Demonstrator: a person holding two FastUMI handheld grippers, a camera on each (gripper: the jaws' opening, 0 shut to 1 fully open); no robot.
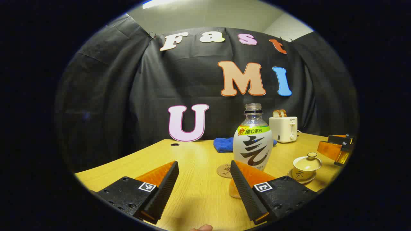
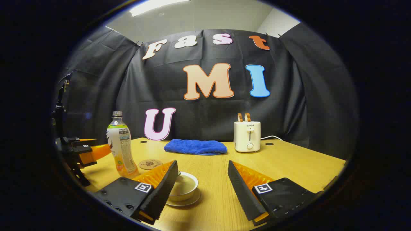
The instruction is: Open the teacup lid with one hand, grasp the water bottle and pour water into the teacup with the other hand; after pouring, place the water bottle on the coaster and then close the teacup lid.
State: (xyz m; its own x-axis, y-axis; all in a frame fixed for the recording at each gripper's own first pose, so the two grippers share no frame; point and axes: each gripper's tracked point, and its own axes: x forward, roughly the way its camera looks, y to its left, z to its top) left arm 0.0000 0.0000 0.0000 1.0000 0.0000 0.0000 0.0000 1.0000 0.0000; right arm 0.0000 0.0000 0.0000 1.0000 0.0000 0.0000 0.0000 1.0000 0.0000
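Item one, the left gripper (image 1: 204, 175): we log its fingers spread wide over the bare wooden table (image 1: 199, 195), nothing between them. Item two, the water bottle (image 1: 253, 141): uncapped, upright on the table just beyond the left gripper's right-hand finger, with the round coaster (image 1: 223, 170) touching or just beside its base on the left. Item three, the teacup (image 1: 306, 166): lid (image 1: 307, 162) on in the left gripper view, seated on its saucer, to the right of the bottle and apart from it. Item four, the right gripper (image 2: 203, 175): fingers likewise parted and empty; in its own view the teacup (image 2: 184, 187) sits low between them, close against the left-hand finger, and we cannot make out the lid there. Further stock at the back of the table: a folded blue cloth (image 2: 196, 147) and a white toaster (image 2: 247, 136) with two slices standing in it.
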